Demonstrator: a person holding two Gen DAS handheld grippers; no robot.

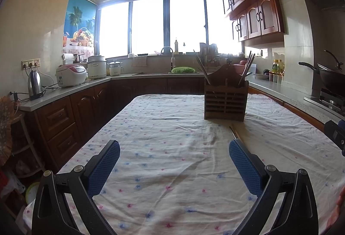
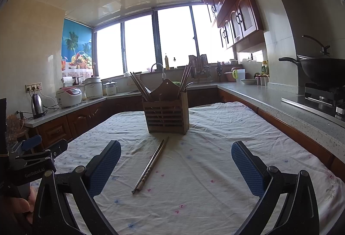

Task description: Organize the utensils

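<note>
A slatted wooden utensil holder (image 2: 166, 115) stands upright on the clothed table, with chopsticks leaning out of both its left and right compartments. A pair of chopsticks (image 2: 151, 164) lies flat on the cloth in front of it, pointing toward the holder. My right gripper (image 2: 175, 167) is open above the cloth, with the loose chopsticks between its fingers and nearer the left one. My left gripper (image 1: 174, 167) is open and empty. In the left wrist view the holder (image 1: 225, 101) is ahead to the right, and only the chopsticks' far ends (image 1: 235, 133) show by the right finger.
The table carries a white flowered cloth (image 2: 215, 148). Counters wrap around it: a kettle (image 1: 35, 88) and a rice cooker (image 1: 70, 74) on the left, a sink (image 1: 166, 72) under the window, a wok (image 2: 321, 72) on the stove to the right. The left gripper (image 2: 30, 155) shows at the right wrist view's left edge.
</note>
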